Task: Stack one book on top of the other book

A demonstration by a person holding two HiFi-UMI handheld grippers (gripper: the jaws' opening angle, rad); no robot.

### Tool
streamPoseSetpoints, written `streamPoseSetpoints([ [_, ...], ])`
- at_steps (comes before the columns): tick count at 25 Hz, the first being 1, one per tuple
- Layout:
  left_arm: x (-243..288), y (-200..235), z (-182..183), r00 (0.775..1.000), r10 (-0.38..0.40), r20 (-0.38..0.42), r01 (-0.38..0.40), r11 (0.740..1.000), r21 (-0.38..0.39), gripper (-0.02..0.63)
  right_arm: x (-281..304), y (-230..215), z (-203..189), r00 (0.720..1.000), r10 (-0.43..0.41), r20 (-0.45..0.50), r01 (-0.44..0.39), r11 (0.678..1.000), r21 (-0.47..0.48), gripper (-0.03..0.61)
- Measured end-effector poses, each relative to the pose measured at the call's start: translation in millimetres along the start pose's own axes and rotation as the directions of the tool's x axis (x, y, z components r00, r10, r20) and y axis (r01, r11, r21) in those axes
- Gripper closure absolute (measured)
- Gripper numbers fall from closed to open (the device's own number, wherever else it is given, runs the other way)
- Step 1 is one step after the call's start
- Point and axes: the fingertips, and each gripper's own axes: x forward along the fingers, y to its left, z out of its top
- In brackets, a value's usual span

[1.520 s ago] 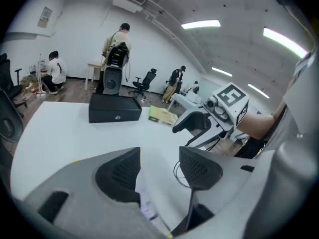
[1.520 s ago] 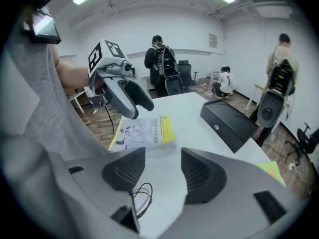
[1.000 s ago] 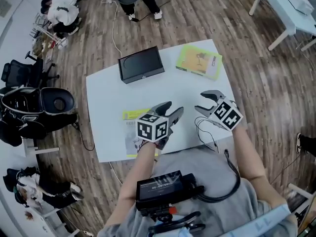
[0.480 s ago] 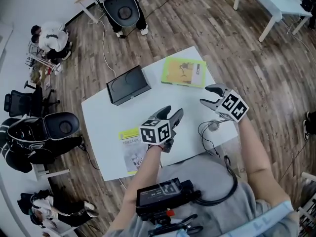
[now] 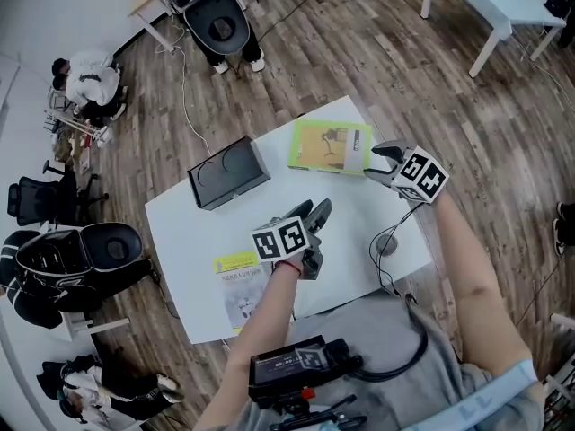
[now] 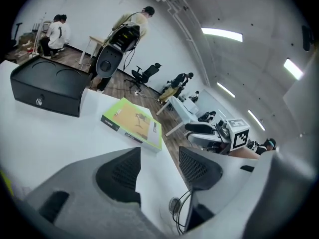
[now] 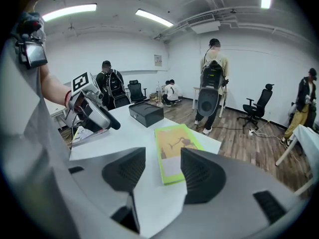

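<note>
**Head view.** Both grippers hang over the white table [image 5: 359, 232] with their jaws apart and nothing in them. The right gripper [image 5: 375, 162] is just beside the near short edge of the green book [image 5: 328, 145], which lies flat ahead of it. The left gripper [image 5: 314, 212] is well apart from that book. The second book [image 5: 241, 285] lies behind it and to its left, by the person's forearm. A black box [image 5: 227, 171] sits ahead-left of the left gripper.

**Left gripper view.** The jaws stand wide and bare table shows between them. The green book lies well ahead, one long side turned this way. A cable [image 6: 175, 205] trails just below the jaws (worth keeping clear of).

**Right gripper view.** Between the parted jaws the green book shows cover up. Its long axis runs straight away along the gripper's own line, with its short edge nearest. I cannot tell whether the pads touch it yet.

**Risks.** The book lies flat, so a shallow bite could catch only the cover and let the pages fall open. A forward nudge could slide it toward the table's far edge, which lies close beyond it. Held by one short end, it would likely sag or twist on the carry.
</note>
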Motion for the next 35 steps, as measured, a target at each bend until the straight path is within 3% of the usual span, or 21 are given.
streamPoseSetpoints([
  [6,26,13,8,1.0,-0.009,0.027,0.014,0.987,-0.162,0.362,30,-32,2,0.998,0.014,-0.066,-0.015,1.0,-0.018,0.353],
  [13,60,29,6,0.999,-0.033,0.015,0.036,0.96,-0.279,0.362,68,-62,-9,0.986,0.037,-0.162,-0.042,0.999,-0.025,0.353],
  [20,92,47,3,0.998,0.016,0.059,0.016,0.866,-0.5,0.36,99,-94,-15,0.978,0.079,-0.195,-0.08,0.997,0.001,0.351],
  [24,106,50,-1,0.998,0.03,0.048,0.002,0.833,-0.553,0.36,116,-105,-17,0.966,0.105,-0.235,-0.107,0.994,0.003,0.34],
  [30,127,53,-11,0.998,0.063,0.027,-0.035,0.808,-0.588,0.36,136,-110,-30,0.949,0.152,-0.275,-0.148,0.988,0.037,0.325],
  [35,139,65,-8,0.991,0.12,0.058,-0.049,0.732,-0.679,0.36,147,-113,-37,0.944,0.162,-0.288,-0.157,0.987,0.043,0.325],
])
